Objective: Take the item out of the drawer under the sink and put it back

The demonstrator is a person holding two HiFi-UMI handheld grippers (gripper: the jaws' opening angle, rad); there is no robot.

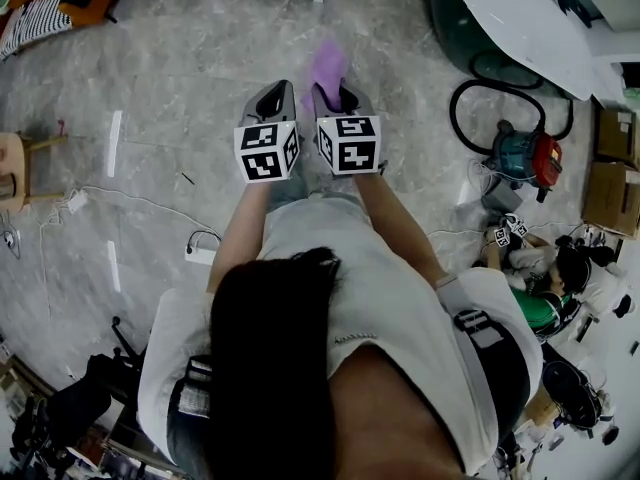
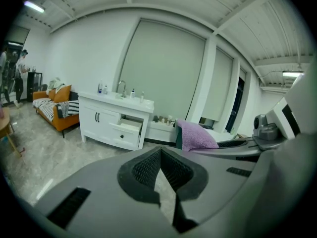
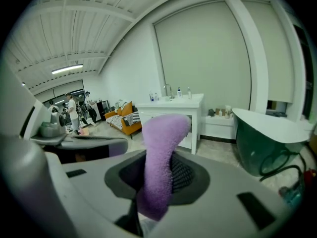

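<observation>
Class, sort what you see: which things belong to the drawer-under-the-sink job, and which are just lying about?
Job: purple towel, held in the right gripper; open drawer; white sink cabinet.
Lying about: vacuum cleaner; orange sofa; green bathtub; cardboard boxes.

Grey marbled floor (image 1: 180, 58) runs to plain white walls (image 2: 74, 53). Pale blinds cover the tall windows (image 2: 166, 73). A strip light (image 3: 67, 69) glows on the ribbed white ceiling (image 3: 84, 24). A white vanity (image 2: 99, 123) stands at the wall, with an orange sofa (image 2: 67, 120) left of it and a dark green bathtub (image 3: 257, 152) to its right. A red-and-teal vacuum (image 1: 525, 156) sits near cardboard boxes (image 1: 612, 168).
</observation>
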